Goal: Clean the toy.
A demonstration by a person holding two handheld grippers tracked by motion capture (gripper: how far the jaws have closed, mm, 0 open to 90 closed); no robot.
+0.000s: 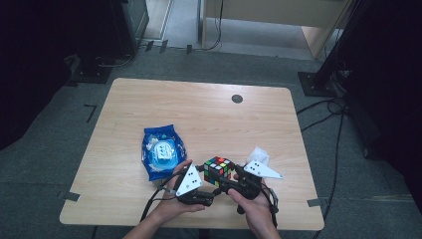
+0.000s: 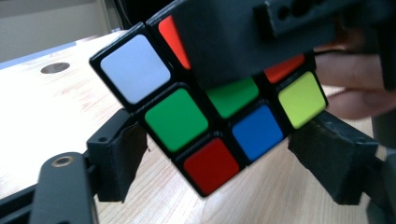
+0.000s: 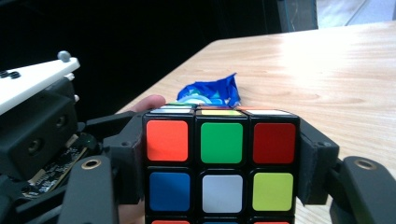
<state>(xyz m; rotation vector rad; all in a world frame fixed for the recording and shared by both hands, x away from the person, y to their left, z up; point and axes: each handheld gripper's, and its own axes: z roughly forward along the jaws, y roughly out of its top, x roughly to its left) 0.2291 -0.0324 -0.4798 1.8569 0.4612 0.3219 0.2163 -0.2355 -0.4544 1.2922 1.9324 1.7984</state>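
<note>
- Lower centre of the high view: puzzle cube [image 1: 218, 171] held above the worktop [image 1: 199, 109], between both hands.
- Right claw [image 3: 219, 154] grips its sides squarely.
- Left claw [image 2: 224, 163] stands open around a corner, pads apart from it.

High view looks down; both gripper views closely share the cube [image 2: 210, 112].

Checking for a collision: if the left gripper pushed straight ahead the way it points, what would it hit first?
Most likely the multicoloured puzzle cube, sitting directly ahead between the left gripper's open black jaws; the right gripper clamps it.
</note>
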